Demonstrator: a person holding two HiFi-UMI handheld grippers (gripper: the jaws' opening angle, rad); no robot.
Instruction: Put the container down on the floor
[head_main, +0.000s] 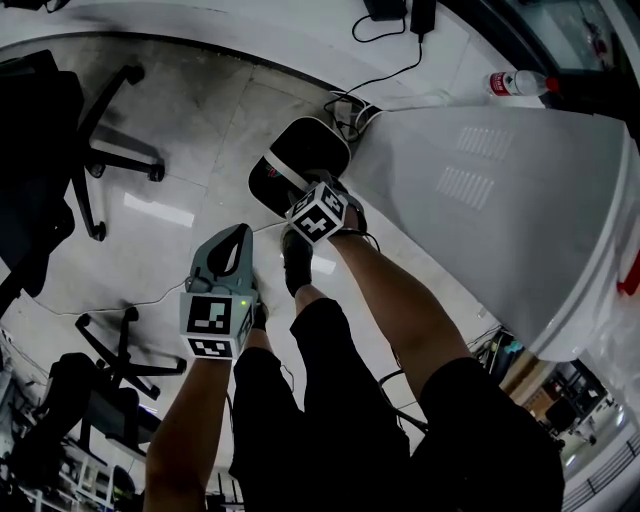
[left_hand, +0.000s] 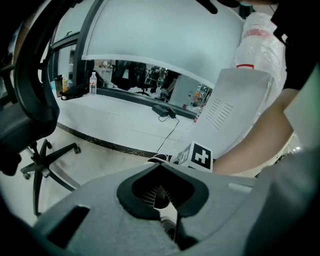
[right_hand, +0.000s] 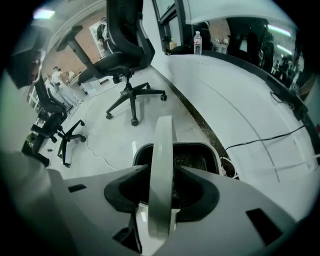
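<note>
Two grippers are out in front of the person. The left gripper (head_main: 243, 232) has its jaws pressed together tip to tip, with nothing in them. Well off to its left stands a black office chair (head_main: 100, 150).

Up and to the right of it, the right gripper (right_hand: 162, 167) points steeply down over the container (head_main: 300, 155). The container rests on the pale floor (head_main: 180, 130), directly beneath that gripper and just beside the corner of a white desk (head_main: 500, 190). It is a dark bin, square with rounded corners, and it has a white rim and a white hoop handle (right_hand: 162, 140). The handle stands upright between the right gripper's jaws. They are spread apart, with the pads close on either side of the handle rather than pinching it.

From the head view you get the layout: both grippers, the bin by the desk, and a water bottle (head_main: 515, 82) far beyond the right gripper. Only the right gripper view looks down into the bin, showing a dark mesh (right_hand: 192, 160) inside and a thin black cable (right_hand: 260, 140) trailing across the floor to the right. The left gripper view instead catches the right gripper's marker cube (left_hand: 200, 156) just ahead of its own closed jaws, with the person's forearm (left_hand: 260, 145) to the right.
</note>
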